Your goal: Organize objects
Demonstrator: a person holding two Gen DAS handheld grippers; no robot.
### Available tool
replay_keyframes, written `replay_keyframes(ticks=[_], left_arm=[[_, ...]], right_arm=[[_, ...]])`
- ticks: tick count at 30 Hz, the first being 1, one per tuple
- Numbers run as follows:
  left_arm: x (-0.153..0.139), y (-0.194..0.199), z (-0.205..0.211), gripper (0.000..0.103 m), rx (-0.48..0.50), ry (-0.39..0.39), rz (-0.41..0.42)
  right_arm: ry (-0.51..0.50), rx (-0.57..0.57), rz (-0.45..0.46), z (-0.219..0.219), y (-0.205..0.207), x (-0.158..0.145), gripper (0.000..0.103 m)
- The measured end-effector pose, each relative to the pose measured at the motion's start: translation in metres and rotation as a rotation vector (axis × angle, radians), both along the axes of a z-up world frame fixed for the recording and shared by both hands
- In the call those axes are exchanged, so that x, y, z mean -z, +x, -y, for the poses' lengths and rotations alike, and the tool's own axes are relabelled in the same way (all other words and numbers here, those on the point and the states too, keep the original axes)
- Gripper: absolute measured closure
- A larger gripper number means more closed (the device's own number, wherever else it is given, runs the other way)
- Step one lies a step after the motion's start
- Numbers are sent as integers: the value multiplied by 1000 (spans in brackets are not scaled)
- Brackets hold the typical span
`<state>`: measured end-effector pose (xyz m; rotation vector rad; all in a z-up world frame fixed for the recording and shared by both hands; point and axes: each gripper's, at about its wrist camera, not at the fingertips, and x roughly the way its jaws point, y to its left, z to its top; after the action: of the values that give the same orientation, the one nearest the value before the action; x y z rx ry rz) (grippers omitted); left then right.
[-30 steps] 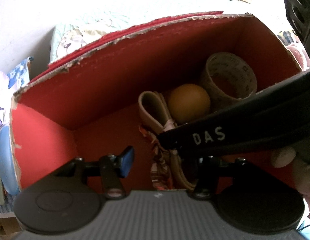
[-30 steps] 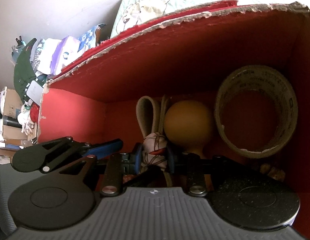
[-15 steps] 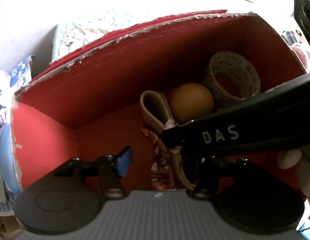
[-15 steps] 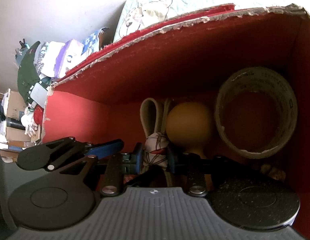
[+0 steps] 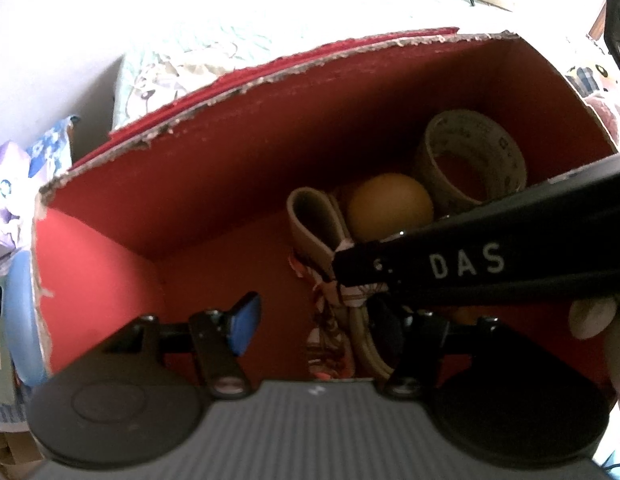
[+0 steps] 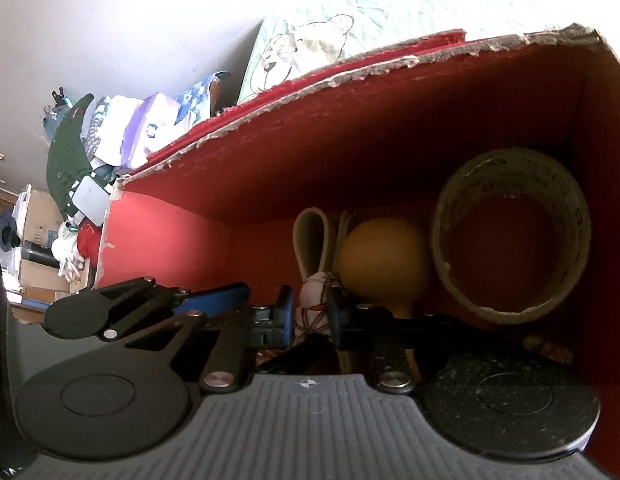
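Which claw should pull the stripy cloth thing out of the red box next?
Probably the right claw: its jaws are closing with the patterned cloth between them. The left claw stands open with nothing gripped.

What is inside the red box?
Inside the red box: tape roll, orange ball, beige strap with patterned cloth. The grippers cover the near floor.

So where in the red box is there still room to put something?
Bare floor lies on the left of the red box, between its left wall and the beige strap. The right side is crowded: strap, orange ball and tape roll sit together.
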<state>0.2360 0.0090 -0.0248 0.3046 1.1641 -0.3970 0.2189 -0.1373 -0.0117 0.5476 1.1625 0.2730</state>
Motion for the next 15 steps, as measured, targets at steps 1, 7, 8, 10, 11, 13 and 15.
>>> replay_keyframes(ticks=[1, 7, 8, 10, 11, 13, 15], left_arm=[[0, 0, 0, 36, -3, -1, -1], [0, 2, -3, 33, -13, 3, 1], [0, 1, -3, 33, -13, 4, 1], [1, 6, -4, 33, -15, 2, -2], [1, 7, -5, 33, -16, 2, -2], [2, 8, -5, 33, -15, 2, -3], [2, 8, -6, 33, -11, 3, -5]], right_arm=[[1, 1, -1, 1, 0, 0, 82], [-4, 10, -5, 3, -1, 1, 82], [-4, 9, -4, 3, -1, 1, 82], [-4, 9, -3, 3, -1, 1, 82], [-4, 9, -3, 3, -1, 2, 82], [-4, 8, 1, 3, -1, 2, 82], [-1, 8, 6, 4, -1, 1, 82]])
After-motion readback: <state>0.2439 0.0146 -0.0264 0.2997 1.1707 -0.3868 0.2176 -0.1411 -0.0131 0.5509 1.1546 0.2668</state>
